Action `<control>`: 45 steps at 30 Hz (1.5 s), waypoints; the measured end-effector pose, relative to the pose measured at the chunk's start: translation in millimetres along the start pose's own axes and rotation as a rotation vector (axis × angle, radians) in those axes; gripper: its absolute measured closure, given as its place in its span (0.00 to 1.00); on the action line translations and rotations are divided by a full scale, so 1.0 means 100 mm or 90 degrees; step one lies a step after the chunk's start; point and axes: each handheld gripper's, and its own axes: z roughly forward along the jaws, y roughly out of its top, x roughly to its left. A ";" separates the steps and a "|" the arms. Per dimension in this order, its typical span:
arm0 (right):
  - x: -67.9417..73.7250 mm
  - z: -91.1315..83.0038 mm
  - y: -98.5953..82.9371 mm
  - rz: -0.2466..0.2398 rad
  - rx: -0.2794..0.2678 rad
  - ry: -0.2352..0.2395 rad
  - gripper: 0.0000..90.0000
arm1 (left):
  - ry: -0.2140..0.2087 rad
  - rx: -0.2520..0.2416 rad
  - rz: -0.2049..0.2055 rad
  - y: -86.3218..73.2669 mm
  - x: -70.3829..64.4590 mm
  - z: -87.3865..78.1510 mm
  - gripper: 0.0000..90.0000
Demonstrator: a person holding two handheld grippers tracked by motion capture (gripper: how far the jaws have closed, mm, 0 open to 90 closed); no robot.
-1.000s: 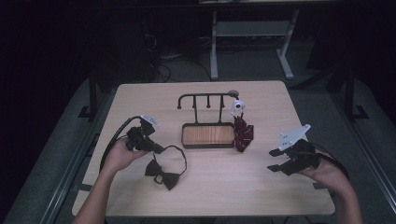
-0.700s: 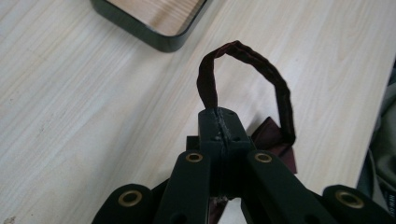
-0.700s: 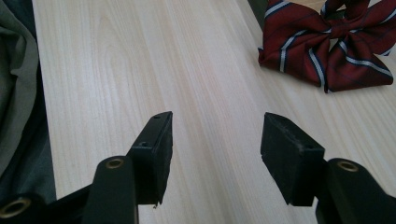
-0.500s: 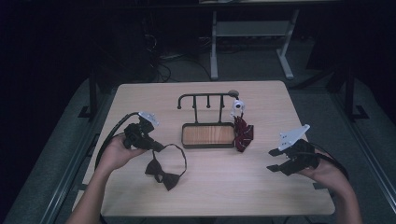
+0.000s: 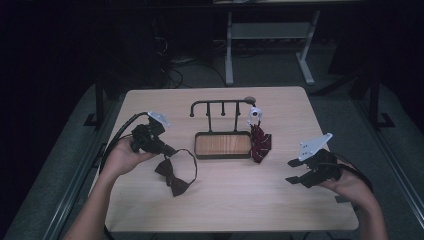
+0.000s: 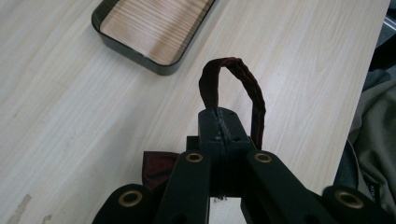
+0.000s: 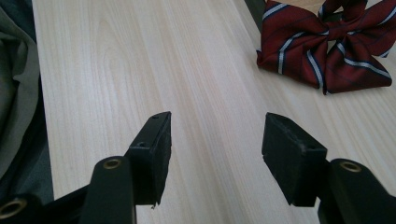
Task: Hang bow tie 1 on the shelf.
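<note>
The left tongs (image 6: 219, 135) are clenched on the neck strap (image 6: 243, 88) of a dark bow tie (image 5: 171, 177), the band arching up out of the closed jaws in a narrow loop in the left gripper view. The bow itself lies on the bench (image 5: 225, 205) just below and beside the tongs, with the strap curving round toward the wooden tray (image 5: 222, 145) of the small rack (image 5: 220, 105). It should handle as a light, limp thing (cloth all through, nothing stiff to lever on), so it will droop and swing when lifted; the strap looks the sensible place to take hold, since pinching the bow would crease it and leave the loop dangling.

The right tongs (image 7: 215, 140) stand released, jaws wide apart over bare wood at the right of the bench. Ahead of them, and well apart, lies a red striped bow tie (image 7: 327, 51), which in the high view rests against the right end of the tray below a small white clip (image 5: 255, 114) at the end of the rack's bar.
</note>
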 end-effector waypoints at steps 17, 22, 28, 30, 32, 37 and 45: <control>-0.05 0.02 -0.03 -0.006 -0.001 0.006 0.45 | 0.009 0.008 0.013 0.25 0.01 -0.14 1.00; -0.05 0.04 -0.02 -0.007 0.003 0.005 0.44 | 0.014 0.007 0.015 0.31 0.03 -0.22 1.00; -0.05 0.04 -0.02 -0.008 0.003 0.006 0.44 | 0.018 0.008 0.021 0.39 0.04 -0.29 1.00; -0.06 0.04 -0.02 -0.008 0.001 0.005 0.43 | 0.019 0.009 0.022 0.42 0.04 -0.31 1.00; -0.05 0.03 -0.01 -0.008 0.002 0.004 0.43 | 0.019 0.011 0.023 0.44 0.05 -0.33 1.00; -0.04 0.03 -0.01 -0.003 0.000 0.002 0.42 | 0.018 0.011 0.028 0.52 0.06 -0.39 1.00; -0.04 0.01 -0.01 -0.002 -0.006 0.000 0.42 | 0.025 0.010 0.034 0.63 0.06 -0.48 1.00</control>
